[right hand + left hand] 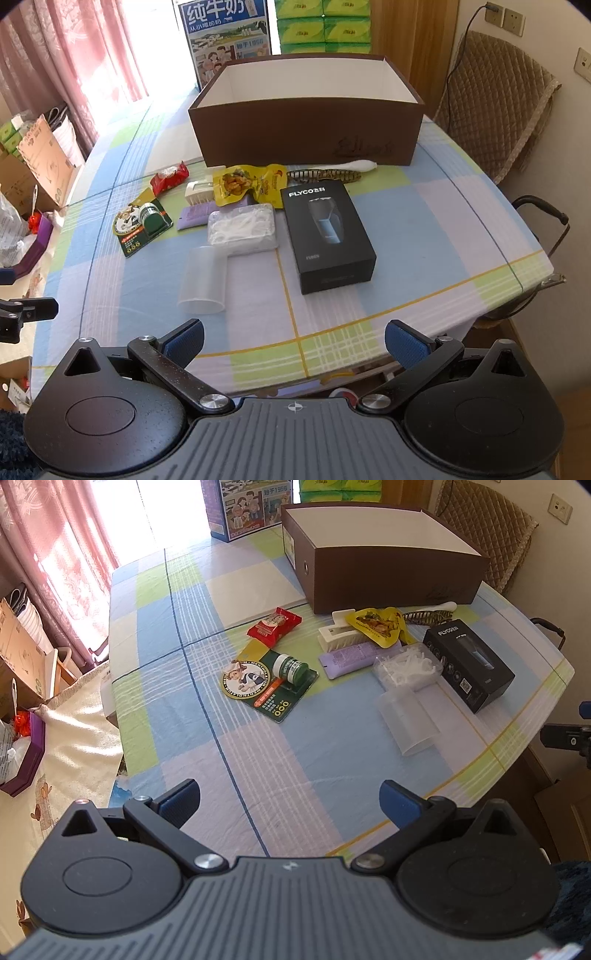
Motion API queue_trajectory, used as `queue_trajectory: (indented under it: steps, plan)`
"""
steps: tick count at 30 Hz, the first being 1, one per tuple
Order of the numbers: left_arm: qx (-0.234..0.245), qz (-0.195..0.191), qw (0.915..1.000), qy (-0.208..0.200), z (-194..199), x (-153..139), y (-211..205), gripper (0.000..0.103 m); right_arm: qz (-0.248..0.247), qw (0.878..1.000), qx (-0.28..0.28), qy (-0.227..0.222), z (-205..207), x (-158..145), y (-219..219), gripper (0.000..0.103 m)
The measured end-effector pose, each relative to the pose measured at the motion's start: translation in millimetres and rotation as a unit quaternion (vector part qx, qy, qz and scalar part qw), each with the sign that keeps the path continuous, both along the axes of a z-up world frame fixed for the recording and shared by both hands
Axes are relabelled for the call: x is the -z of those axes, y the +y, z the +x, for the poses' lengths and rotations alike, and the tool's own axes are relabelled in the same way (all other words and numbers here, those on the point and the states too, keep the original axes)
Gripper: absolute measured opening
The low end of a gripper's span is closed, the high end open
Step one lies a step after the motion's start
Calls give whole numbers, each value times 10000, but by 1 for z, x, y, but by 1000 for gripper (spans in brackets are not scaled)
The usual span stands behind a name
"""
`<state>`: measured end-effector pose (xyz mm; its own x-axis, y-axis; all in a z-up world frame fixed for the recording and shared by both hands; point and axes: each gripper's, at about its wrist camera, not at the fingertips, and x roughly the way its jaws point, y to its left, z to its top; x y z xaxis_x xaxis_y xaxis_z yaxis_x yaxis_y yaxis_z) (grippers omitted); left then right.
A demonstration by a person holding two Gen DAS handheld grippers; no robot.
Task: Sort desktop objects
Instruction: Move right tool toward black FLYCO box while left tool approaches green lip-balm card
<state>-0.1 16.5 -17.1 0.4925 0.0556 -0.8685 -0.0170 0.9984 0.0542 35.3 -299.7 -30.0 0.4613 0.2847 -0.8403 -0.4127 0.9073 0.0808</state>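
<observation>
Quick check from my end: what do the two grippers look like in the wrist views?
Both look alike. The left gripper and right gripper each have a ribbed grey body, two round black discs, black link arms with silver pivot screws, and blue textured finger pads. No cables or sleeves show.

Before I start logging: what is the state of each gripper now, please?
Left gripper: open, holding nothing, above the table.
Right gripper: open, holding nothing.

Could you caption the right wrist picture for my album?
Open right gripper faces black FLYCO box, clear cup and empty brown box.
</observation>
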Motion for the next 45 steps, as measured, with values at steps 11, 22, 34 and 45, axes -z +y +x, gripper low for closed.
queue_trajectory:
  steps: [11,22,34,45]
  plan:
    - [-20,24,10000,64,5,3,0,102,-1,10000,-8,7,3,2,3,101]
    - [-31,28,9999,98,11,4,-1,102,36,10000,-66,-57,6,1,5,101]
    - [-105,14,9999,136,24,7,2,102,34,9999,-105,-101,19,0,10,101]
    - [-211,4,9997,150,33,9,10,102,27,9999,-66,-151,34,3,11,101]
